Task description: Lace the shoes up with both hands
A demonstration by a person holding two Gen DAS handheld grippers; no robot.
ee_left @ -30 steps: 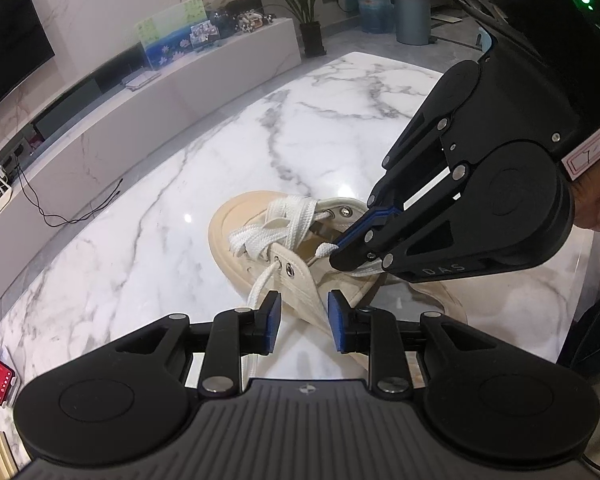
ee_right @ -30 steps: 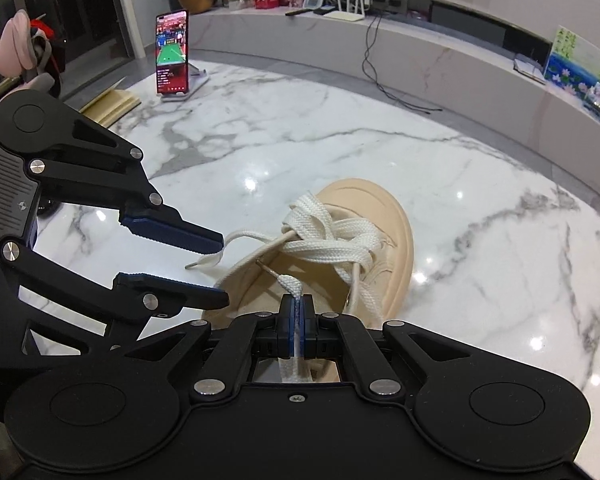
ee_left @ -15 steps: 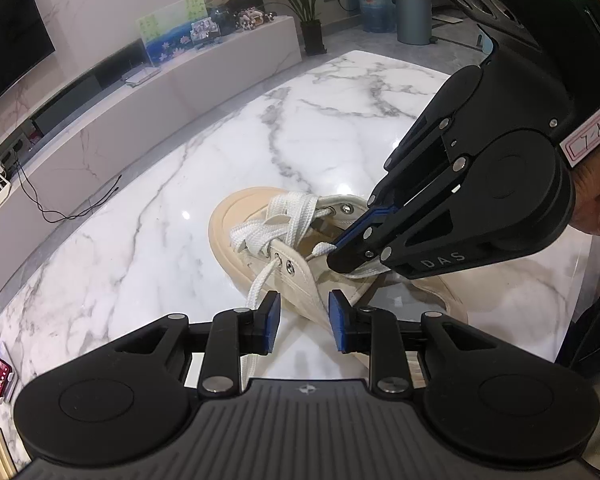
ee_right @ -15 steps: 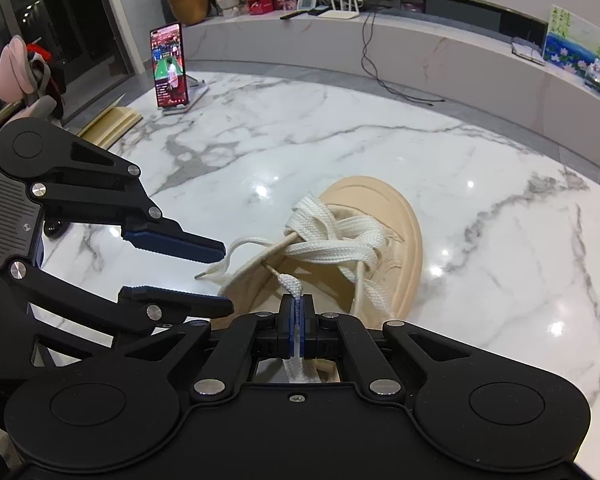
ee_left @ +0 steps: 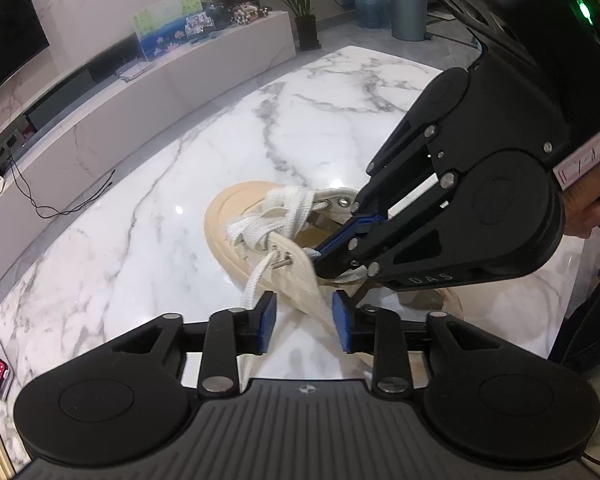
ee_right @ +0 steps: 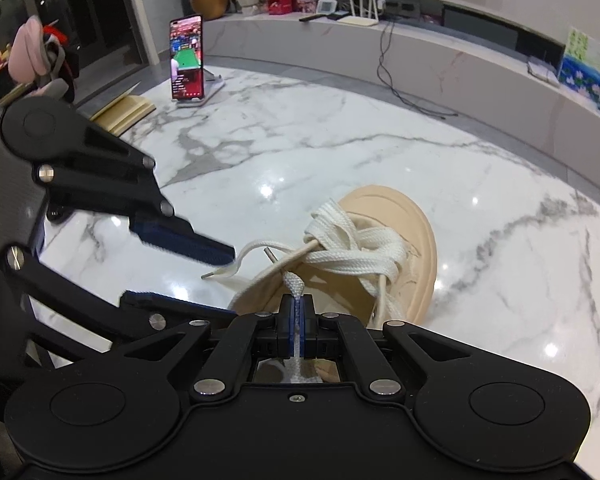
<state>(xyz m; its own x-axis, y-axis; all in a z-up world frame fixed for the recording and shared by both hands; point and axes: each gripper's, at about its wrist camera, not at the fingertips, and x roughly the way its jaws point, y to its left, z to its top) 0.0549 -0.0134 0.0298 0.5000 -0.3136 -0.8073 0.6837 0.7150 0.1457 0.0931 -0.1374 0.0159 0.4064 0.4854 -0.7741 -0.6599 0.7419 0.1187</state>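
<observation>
Since a second ago my left gripper has spread its jaws a little wider, and they have just been opening; the canvas flap of the cream low-top canvas shoe with a tan rubber sole now sits in the gap between the blue pads, with no pad clearly pressing on it. One loose end of the flat white cotton shoelace hangs down just beside the left pad, and I cannot tell whether it touches.

My right gripper has its jaws pressed together, pinching the other strand of that lace; the white weave shows in the slit between the pads and below them in the right wrist view. From the left wrist view the right gripper reaches in over the shoe's opening, its tips at the eyelet row, and it hides the heel half of the shoe.

I see the shoe lying on the white marble desk with grey veins, toe pointing away from both cameras, laces crossed in a loose bundle over the tongue. A metal-tipped lace end lies free near the left gripper's upper finger.

Farther off on the desk stand a smartphone showing a green snooker table on a stand and an open pale-yellow book, both well apart from the shoe.
</observation>
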